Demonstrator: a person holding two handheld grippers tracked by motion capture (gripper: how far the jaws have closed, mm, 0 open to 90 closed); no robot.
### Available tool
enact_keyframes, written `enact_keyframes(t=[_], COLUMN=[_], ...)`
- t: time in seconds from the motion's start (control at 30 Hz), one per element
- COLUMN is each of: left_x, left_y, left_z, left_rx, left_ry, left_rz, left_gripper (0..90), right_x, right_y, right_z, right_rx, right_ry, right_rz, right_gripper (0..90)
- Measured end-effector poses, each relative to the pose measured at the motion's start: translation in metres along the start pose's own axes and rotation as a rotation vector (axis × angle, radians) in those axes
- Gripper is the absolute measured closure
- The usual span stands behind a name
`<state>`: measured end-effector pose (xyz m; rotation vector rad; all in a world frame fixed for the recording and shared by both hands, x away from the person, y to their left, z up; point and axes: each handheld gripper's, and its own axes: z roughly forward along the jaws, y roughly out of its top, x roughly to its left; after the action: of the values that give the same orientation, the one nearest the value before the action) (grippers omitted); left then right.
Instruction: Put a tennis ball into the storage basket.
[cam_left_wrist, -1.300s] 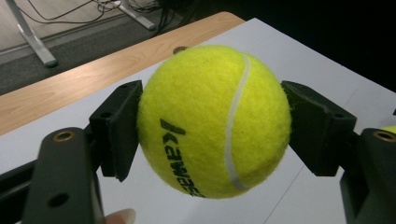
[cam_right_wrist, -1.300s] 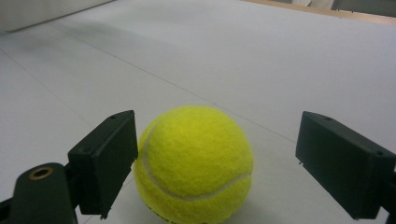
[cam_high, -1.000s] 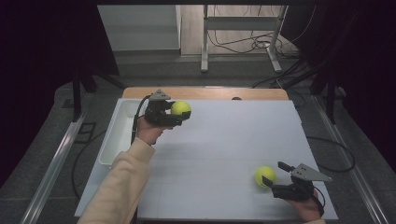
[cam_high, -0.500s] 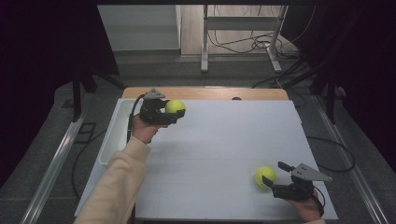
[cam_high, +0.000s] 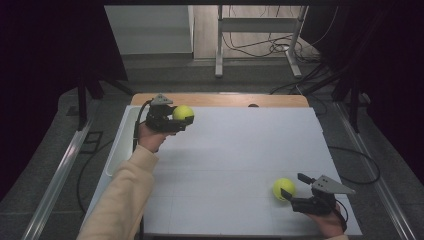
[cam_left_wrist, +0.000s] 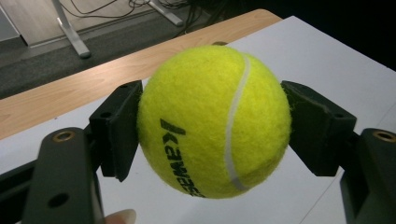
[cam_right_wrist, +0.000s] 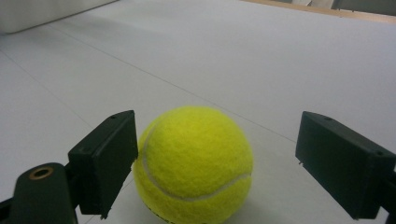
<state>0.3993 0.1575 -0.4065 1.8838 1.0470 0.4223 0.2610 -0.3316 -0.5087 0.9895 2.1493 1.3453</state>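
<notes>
One tennis ball (cam_left_wrist: 212, 119) is being pinched across its middle by the left hand-held gripper (cam_high: 167, 119), held above the far left of the table (cam_high: 240, 150). A second tennis ball (cam_right_wrist: 194, 163) is resting near the right front edge, flanked by the spread right hand-held gripper (cam_right_wrist: 217, 161), one jaw touching it. Both are judged light, fuzzy and springy, best squeezed at the widest girth.
</notes>
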Motion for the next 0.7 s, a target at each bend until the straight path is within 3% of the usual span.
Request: enact_keyframes(t=[0.7], left_x=[0.022], left_y=[-0.003], left_z=[-0.015], left_rx=[0.011], left_ry=[0.074], left_rz=[-0.022], left_gripper=[26.1], right_x=[0.000], right_y=[0.000], right_z=[0.000], right_rx=[0.001], right_ry=[-0.001], right_rz=[-0.003], right_gripper=[13.5])
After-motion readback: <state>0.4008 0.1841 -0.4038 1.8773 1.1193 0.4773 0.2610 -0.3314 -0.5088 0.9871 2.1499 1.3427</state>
